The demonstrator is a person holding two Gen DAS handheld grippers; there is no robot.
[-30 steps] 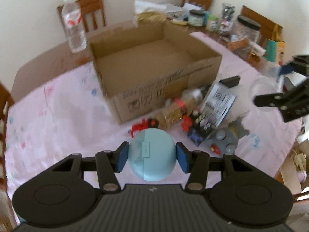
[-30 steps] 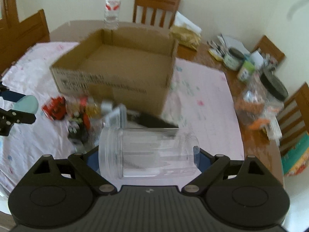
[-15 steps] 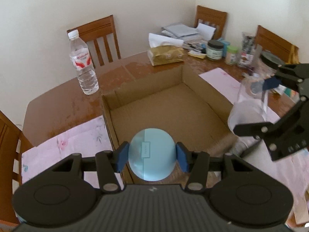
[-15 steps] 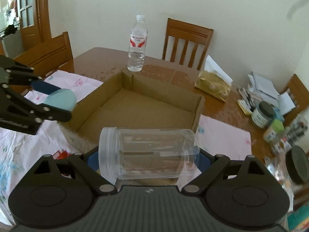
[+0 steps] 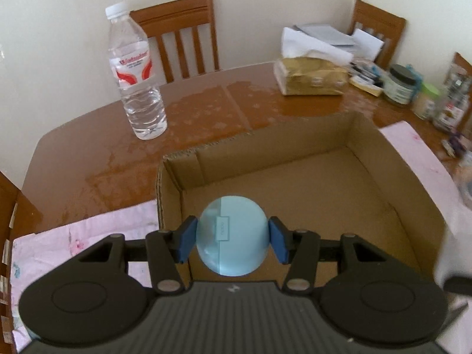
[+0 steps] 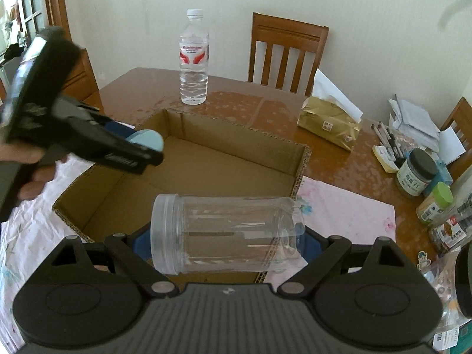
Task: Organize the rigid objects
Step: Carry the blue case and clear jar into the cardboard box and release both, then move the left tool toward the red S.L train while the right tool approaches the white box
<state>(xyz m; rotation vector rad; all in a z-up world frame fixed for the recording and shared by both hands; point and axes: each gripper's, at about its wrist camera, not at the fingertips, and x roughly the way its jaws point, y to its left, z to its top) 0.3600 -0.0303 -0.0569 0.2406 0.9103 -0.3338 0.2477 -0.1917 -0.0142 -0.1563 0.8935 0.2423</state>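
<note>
Your left gripper (image 5: 233, 240) is clamped on a pale blue rounded case (image 5: 233, 239), its two blue pads (image 5: 185, 242) pressing the case from either side at its widest part. The case hangs just inside the near left corner of an open cardboard box (image 5: 368, 144), above the bare floor of the box and not touching it. Your right gripper (image 6: 227, 236) is closed around a clear plastic jar (image 6: 227, 233) that lies sideways across the jaws, its ribbed screw rim to the left and its closed base to the right; the jar hangs over the near edge of the same box. The risks come from how these things are held. The blue case is smooth and curved, gripped only at two small spots, so a sudden tilt or a slightly loosened squeeze could let it roll out and bounce on the cardboard. The jar is slick and hollow, held across its round wall, so it could swivel or slide sideways out of the pads. Both grippers are crowded over the same box, and, seen from the right wrist, your left gripper sits close above the left wall, so lowering both together could knock tool against tool or catch the cardboard rim and shove the box. A water bottle (image 5: 135, 73) stands upright on the wooden table (image 5: 88, 147) beyond the box and could topple if the box slides that way.
</note>
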